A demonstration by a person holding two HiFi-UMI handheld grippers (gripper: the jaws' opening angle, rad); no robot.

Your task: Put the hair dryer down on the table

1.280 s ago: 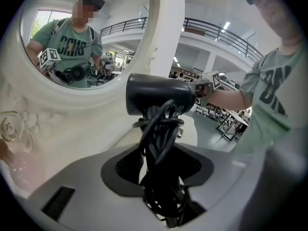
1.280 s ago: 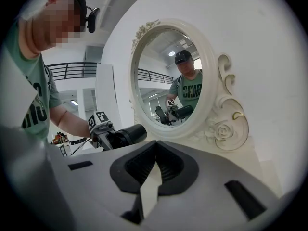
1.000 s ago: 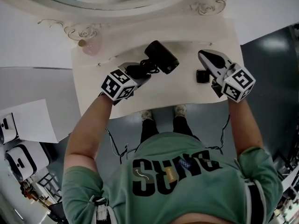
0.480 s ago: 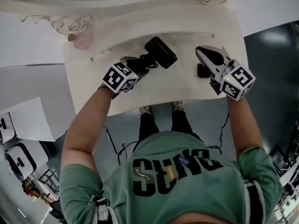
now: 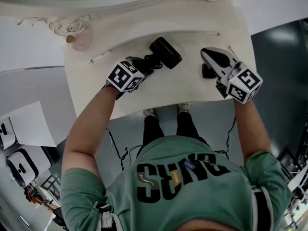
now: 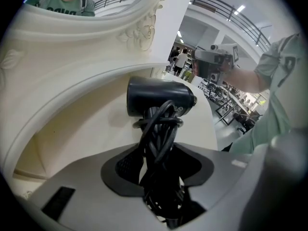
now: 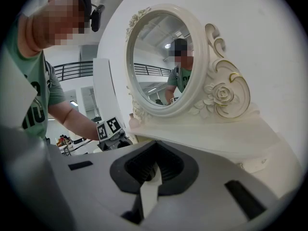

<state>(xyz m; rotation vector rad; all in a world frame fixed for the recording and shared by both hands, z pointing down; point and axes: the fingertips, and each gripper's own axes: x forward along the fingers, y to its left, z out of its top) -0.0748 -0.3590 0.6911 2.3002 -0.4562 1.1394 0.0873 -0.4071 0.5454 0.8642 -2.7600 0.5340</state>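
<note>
The black hair dryer [image 5: 165,52] is over the middle of the white dressing table [image 5: 159,90], its barrel pointing toward the back right. My left gripper [image 5: 144,65] is shut on its handle, which has the black cord wound round it. In the left gripper view the dryer's barrel [image 6: 161,97] lies crosswise just ahead of the jaws, low over the tabletop; whether it touches I cannot tell. My right gripper [image 5: 207,54] hovers over the table's right part, jaws together and holding nothing.
A small black square object [image 5: 208,71] lies on the table under the right gripper. A pink perfume bottle [image 5: 81,42] stands at the back left. An ornate white oval mirror [image 7: 163,61] rises behind the table. The table's front edge runs close to the person's legs.
My left gripper has moved slightly toward the back of the table with the hair dryer still held. The right gripper has hardly moved.
</note>
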